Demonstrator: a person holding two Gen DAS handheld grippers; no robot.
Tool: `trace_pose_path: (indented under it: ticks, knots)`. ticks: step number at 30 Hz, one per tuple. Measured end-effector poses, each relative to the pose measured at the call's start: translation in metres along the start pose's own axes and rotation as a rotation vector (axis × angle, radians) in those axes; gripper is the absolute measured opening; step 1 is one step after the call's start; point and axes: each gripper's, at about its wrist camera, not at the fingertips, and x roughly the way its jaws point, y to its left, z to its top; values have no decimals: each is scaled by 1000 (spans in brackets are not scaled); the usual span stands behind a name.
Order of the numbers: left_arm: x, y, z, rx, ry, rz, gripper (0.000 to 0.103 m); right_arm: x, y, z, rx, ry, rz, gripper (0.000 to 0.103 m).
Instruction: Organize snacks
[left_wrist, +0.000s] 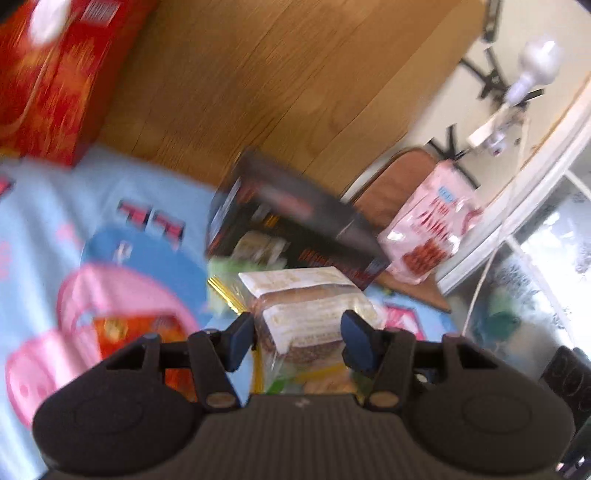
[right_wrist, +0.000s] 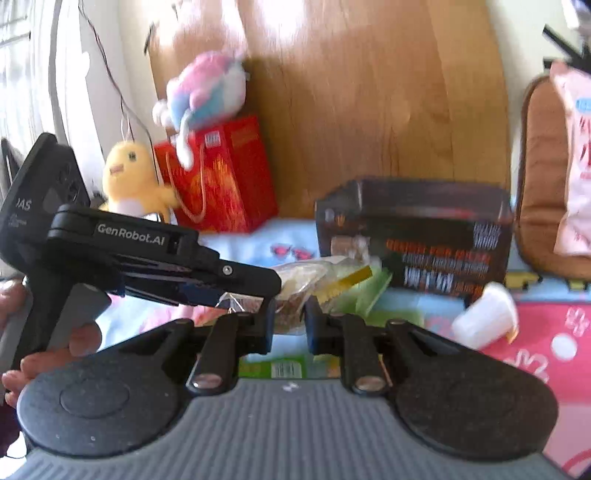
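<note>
Left gripper (left_wrist: 298, 341): jaws parted around the clear-wrapped brown-and-cream layered cake packet (left_wrist: 310, 306); contact unclear.
Right gripper (right_wrist: 289, 320): pinching that packet's near end.
Packet: above the blue cartoon bedsheet (left_wrist: 44, 206), near the black carton (left_wrist: 291, 221).
Advice: hold level, close left gently before the right lets go.

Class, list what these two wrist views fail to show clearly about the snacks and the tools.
- Print on the black box: motion-blurred in both views, unreadable.
- Wrapped snack pack: its lower end is hidden behind the left tool.
- Pink snack bag: cut off by the right wrist view's edge.
- Right tool: whether it is gripping the pack is unclear.
</note>
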Motion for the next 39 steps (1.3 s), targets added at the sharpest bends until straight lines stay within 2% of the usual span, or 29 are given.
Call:
trace_pose_path:
  ticks: [5,9,13,14,16,17,18,19,22,24,26,29,32,33,34,35,36,39]
  knots:
    - [7,-30,46,96,-71,-17,53,-9,-2,31,-57,-135,-50,20]
    - [47,-42,76,143,-66,-17,53,6,-26,53,-45,-194,-115,20]
    - [97,-38,86,148,-9,12,52,33,-56,57,-14,-170,-196,20]
    - [106,-37,85,157,0,27,53,40,-62,55,-14,-155,-215,23]
    - [110,-35,84,169,6,68,54,51,-69,50,-29,-127,-295,28]
    - [103,-33,84,169,-8,59,55,52,-72,48,-29,-126,-333,33]
    - [92,-28,82,167,-30,39,61,47,-75,46,-16,-142,-338,35]
    - [78,-21,79,164,-55,36,66,40,-77,44,5,-163,-324,35]
    - [48,7,67,106,-73,78,66,16,-84,34,79,-190,-246,37]
    - [43,28,58,25,-33,77,66,21,-85,28,117,-113,-123,37]
    - [47,44,47,-39,15,73,66,37,-83,21,158,-9,-40,37]
    - [62,54,35,-89,73,65,66,67,-86,14,226,113,-39,37]
    - [82,60,24,-135,137,33,64,88,-91,12,313,166,-5,44]
    - [81,58,21,-127,116,30,64,94,-86,11,319,179,3,44]
    - [82,55,19,-122,117,22,64,99,-80,11,312,200,4,43]
    - [82,55,17,-134,116,9,64,102,-74,10,311,223,7,35]
    - [82,55,16,-146,121,4,64,104,-69,8,302,216,13,32]
    - [76,53,11,-159,121,-14,62,99,-55,6,272,206,13,29]
